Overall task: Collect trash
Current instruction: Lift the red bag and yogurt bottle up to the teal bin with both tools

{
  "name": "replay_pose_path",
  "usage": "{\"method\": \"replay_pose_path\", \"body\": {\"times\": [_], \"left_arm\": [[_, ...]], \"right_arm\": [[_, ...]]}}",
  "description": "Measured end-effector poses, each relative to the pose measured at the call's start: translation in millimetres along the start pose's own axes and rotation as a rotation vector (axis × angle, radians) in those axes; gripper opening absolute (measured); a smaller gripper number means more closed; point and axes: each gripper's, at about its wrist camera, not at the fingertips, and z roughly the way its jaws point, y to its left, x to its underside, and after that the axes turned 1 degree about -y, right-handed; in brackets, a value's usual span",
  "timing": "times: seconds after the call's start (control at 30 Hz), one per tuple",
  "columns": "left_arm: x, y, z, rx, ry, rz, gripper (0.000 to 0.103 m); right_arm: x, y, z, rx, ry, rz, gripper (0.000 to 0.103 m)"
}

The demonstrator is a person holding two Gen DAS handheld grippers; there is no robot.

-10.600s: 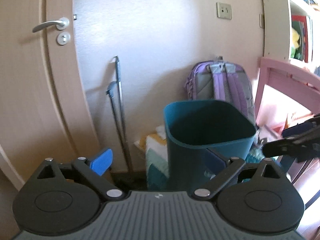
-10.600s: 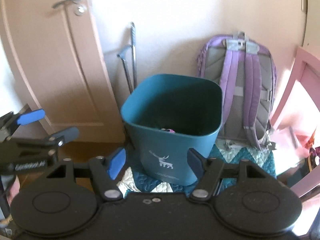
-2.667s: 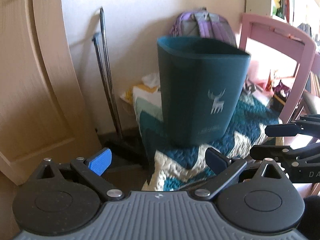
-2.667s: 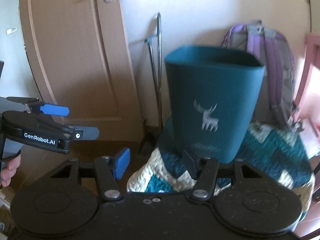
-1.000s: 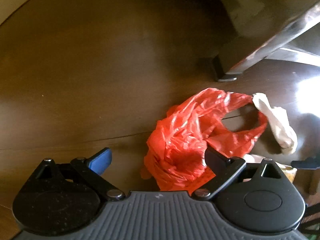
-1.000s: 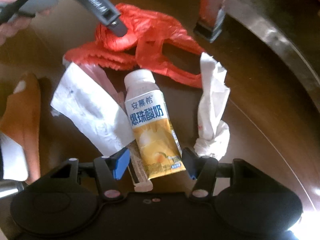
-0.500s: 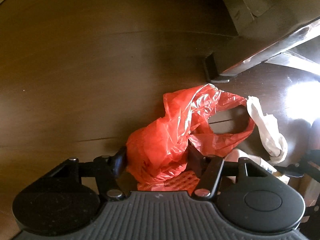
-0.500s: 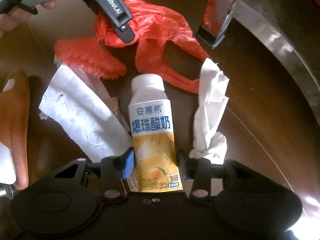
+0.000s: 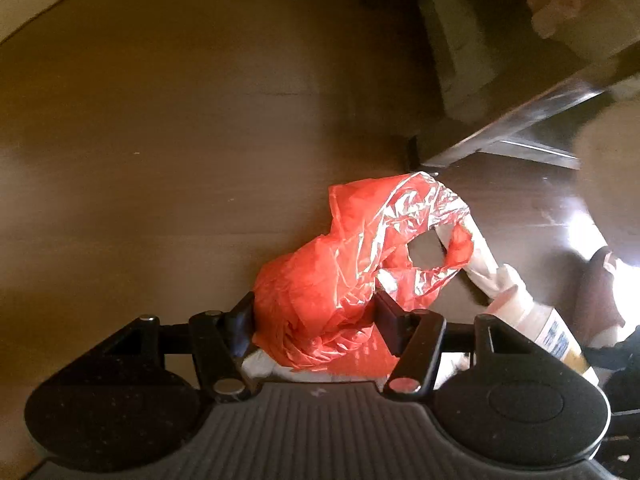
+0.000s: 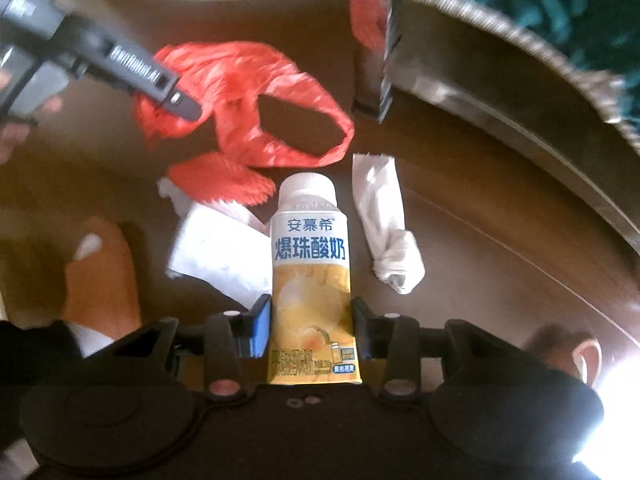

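left gripper [image 9: 314,318]: fingers clamped on red plastic bag [image 9: 360,256]
right gripper [image 10: 310,326]: fingers gripping yogurt bottle [image 10: 310,272]
twisted tissue [image 10: 386,228]: just right of the bottle

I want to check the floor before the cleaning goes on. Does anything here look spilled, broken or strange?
No spill shows. The litter is loose on the wooden floor: a crumpled red plastic bag, a yogurt drink bottle with its cap on, a twisted white tissue and a flat white paper. An orange slipper lies beside them.
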Motion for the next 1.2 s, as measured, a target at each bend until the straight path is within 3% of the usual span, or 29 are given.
{"method": "replay_pose_path", "body": {"times": [0.2, 0.37, 0.47, 0.83, 1.2], "left_arm": [[21.8, -0.6, -70.7, -0.016, -0.029, -0.005, 0.061], [38.9, -1.6, -137.9, -0.038, -0.108, 0.015, 0.061], [47.7, -5.5, -184.6, -0.065, -0.182, 0.000, 0.061], [101.2, -40.6, -345.6, -0.026, -0.477, -0.005, 0.061], [114.2, -113.1, -452.9, 0.005, -0.696, 0.099, 0.061]], "right_arm": [[10.4, 16.0, -75.3, -0.014, -0.093, 0.039, 0.041], [23.2, 28.7, -137.3, -0.008, -0.181, 0.058, 0.041], [30.7, 35.6, -176.8, 0.005, -0.251, 0.073, 0.041], [55.8, 54.8, -315.5, 0.056, -0.533, 0.082, 0.041], [71.6, 49.1, -433.2, 0.111, -0.789, 0.097, 0.041]]}}
